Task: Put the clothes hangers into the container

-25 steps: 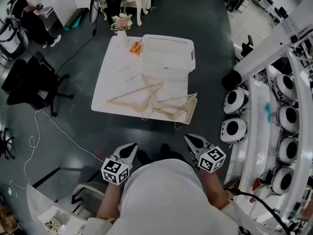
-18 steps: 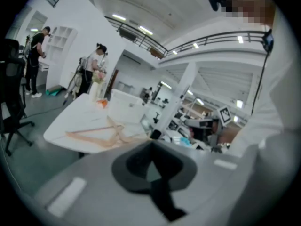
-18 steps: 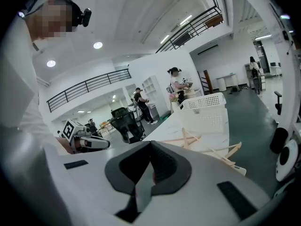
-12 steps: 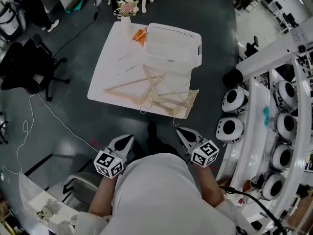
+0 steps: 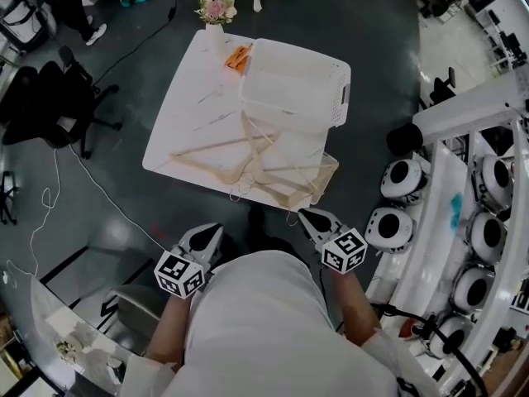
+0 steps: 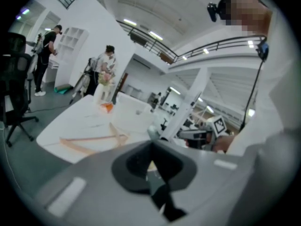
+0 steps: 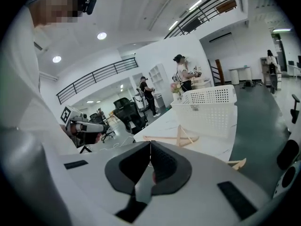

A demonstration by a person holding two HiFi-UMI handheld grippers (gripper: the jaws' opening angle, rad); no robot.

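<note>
Several wooden clothes hangers lie in a loose pile on the near half of the white table, one poking over its front right corner. Behind them stands the white perforated container, with nothing visible inside. My left gripper and right gripper hang close to my body, short of the table's front edge, both shut and holding nothing. The left gripper view shows its jaws closed, with hangers and container beyond. In the right gripper view the jaws meet, facing the container and hangers.
A flower vase and an orange object stand at the table's far edge. A black office chair is left of the table, and a white cable lies on the floor. White round-headed machines line the right side.
The table and hangers have drawn nearer in the head view. Both grippers have stayed shut and empty by my body, drifting slightly.
</note>
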